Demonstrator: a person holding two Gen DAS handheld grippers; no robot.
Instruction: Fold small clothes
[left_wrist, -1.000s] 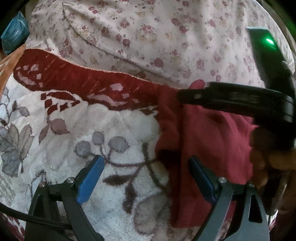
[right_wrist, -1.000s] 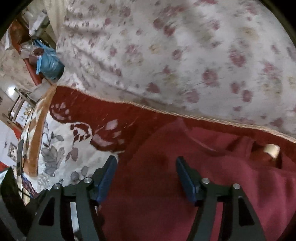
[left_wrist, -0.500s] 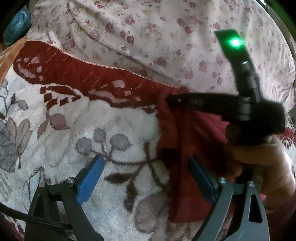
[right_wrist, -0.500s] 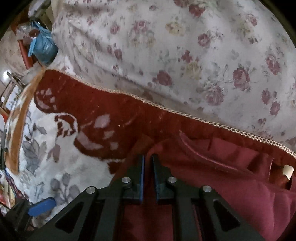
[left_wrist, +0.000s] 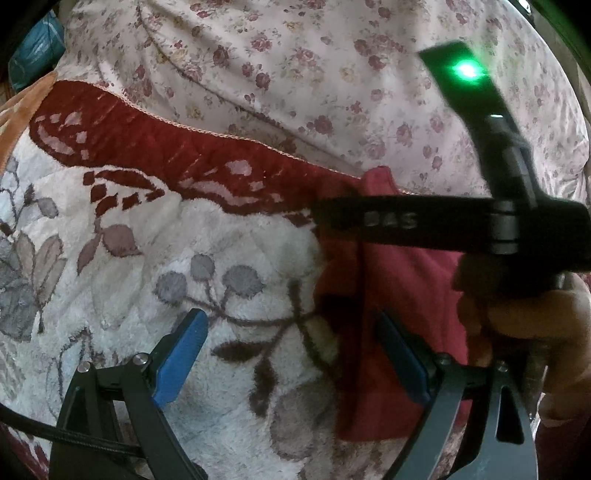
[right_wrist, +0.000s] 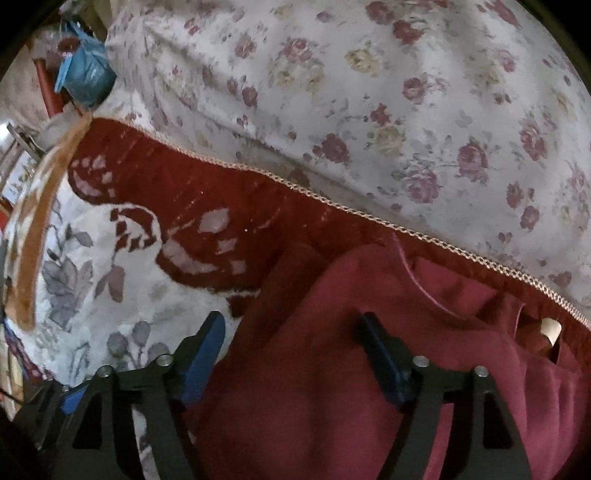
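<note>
A plush floral blanket (left_wrist: 229, 258) fills the left of both frames, the dark red garment (right_wrist: 332, 369) lies at lower right, and both the left gripper (left_wrist: 291, 354) and right gripper (right_wrist: 291, 350) gape wide, empty, over its edge.

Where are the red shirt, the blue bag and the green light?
red shirt (right_wrist: 332, 369): right wrist view, middle of the cloth.
blue bag (right_wrist: 86, 79): right wrist view, its crumpled side.
green light (left_wrist: 466, 71): left wrist view, glowing centre.
</note>
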